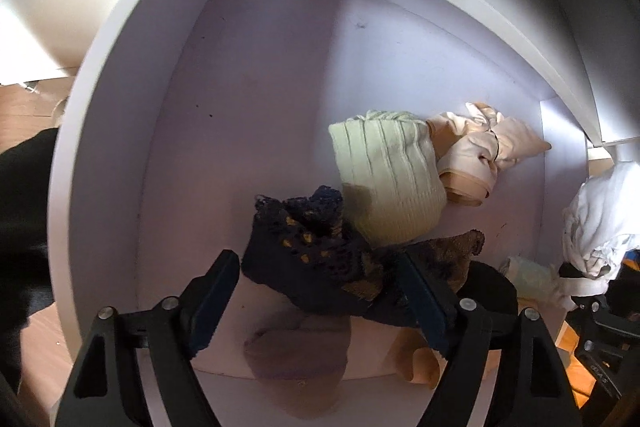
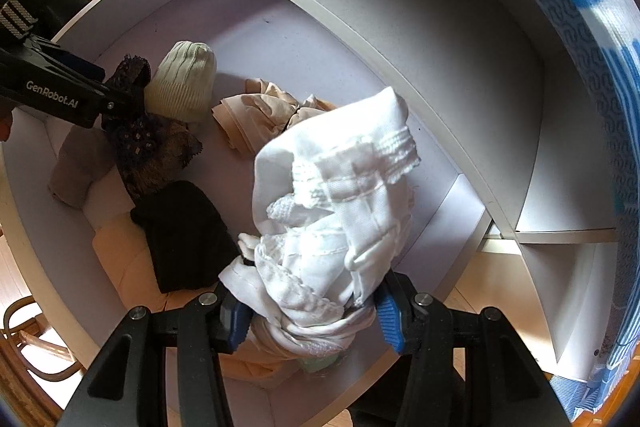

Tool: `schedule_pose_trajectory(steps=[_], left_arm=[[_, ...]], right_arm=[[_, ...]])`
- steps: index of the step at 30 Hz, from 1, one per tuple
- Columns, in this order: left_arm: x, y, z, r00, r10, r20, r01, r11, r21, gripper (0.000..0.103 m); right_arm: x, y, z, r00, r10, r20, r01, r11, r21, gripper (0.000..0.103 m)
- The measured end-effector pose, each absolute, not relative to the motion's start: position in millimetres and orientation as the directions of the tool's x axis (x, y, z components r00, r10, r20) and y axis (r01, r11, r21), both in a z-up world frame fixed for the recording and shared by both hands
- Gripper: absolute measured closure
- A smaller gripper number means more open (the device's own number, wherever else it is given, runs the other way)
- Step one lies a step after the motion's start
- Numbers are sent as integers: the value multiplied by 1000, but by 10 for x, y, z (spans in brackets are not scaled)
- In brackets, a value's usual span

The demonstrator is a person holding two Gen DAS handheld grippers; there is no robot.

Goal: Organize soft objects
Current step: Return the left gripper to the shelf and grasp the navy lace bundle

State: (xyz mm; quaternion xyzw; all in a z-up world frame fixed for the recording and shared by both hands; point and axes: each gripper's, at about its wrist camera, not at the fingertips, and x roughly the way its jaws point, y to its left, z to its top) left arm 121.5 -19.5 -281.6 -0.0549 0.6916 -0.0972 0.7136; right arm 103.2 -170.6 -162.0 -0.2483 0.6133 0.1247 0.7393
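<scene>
Placing step: left hand-held gripper (image 1: 320,291) wide, dark lace garment (image 1: 304,255) loose between jaws in the drawer (image 1: 240,107). Right hand-held gripper (image 2: 310,311) clamps white garment (image 2: 340,195); set it down next.

Black left gripper (image 1: 316,301) and right gripper (image 2: 310,315), blue pads, silver screws, "GenRobot.AI" lettering.

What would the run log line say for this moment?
place: white drawer | left tool: open around dark lace piece | right tool: shut on white garment | lying inside: green sock, beige garment
</scene>
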Motion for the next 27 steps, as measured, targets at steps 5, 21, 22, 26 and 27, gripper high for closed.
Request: schedule_pose_trajectory(steps=[5, 21, 22, 26, 27], left_arm=[[1231, -306, -2951, 5, -236, -972, 63, 970, -236, 24], [1385, -168, -2841, 108, -234, -966, -40, 970, -239, 17], [1362, -278, -2869, 80, -255, -964, -29, 966, -258, 16], [1299, -457, -3075, -9, -224, -975, 40, 974, -224, 39], [1246, -466, -3112, -23, -202, -979, 61, 977, -203, 49]], right_arm=[[1047, -1712, -1618, 212, -123, -970, -487, 847, -213, 51], [1051, -1723, -1664, 202, -117, -972, -491, 847, -204, 51], [1051, -1727, -1667, 200, -117, -973, -491, 847, -203, 51], [1058, -1745, -1667, 199, -118, -973, -489, 848, -203, 51], [1060, -1748, -1664, 199, -118, -973, -489, 848, -203, 51]])
